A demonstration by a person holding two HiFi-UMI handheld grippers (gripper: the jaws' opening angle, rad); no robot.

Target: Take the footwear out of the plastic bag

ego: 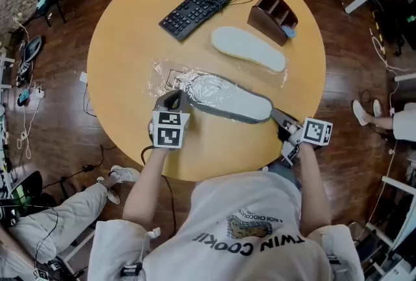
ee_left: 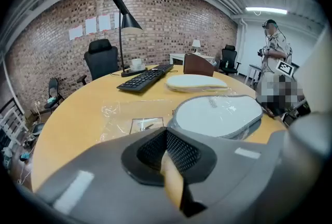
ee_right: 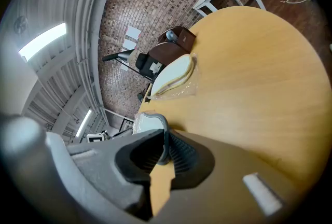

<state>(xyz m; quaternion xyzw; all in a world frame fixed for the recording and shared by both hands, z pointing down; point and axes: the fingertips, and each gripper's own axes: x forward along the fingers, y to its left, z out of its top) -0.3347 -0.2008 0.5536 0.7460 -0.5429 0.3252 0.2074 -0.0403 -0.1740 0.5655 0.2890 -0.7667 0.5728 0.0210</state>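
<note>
Two slippers: the far slipper is lying out on the table near the keyboard, with a trace of clear film showing at its edge. The near slipper is sitting mid-table, and that's the one being worked.
Plastic bag: the plastic bag is spreading flat and crinkled off the near slipper's left end, with shiny film lying over that end.
Progress: I'm judging this as well along. The near slipper's right half is showing bare, while its left part is looking covered.
Left to do: getting that last stretch of film clear of the near slipper.
Right tongs: the right tongs are clenching the grey rim at the near slipper's right end, anchoring it near the table's front edge.
Left tongs: the left tongs are sitting closed just by the bag's near-left corner. Nothing is showing between the pads, and I cannot tell whether a wisp of film is being pinched.
Head view is giving: the whole layout, with the tongs at opposite ends of the near slipper and the bag trailing left.
Left gripper view is giving: glints of film over the slipper's top, a square label inside the flat bag, and a person standing off to the right.
Right gripper view is giving: the actual bite on the rim, which the head view is leaving too small to read.
</note>
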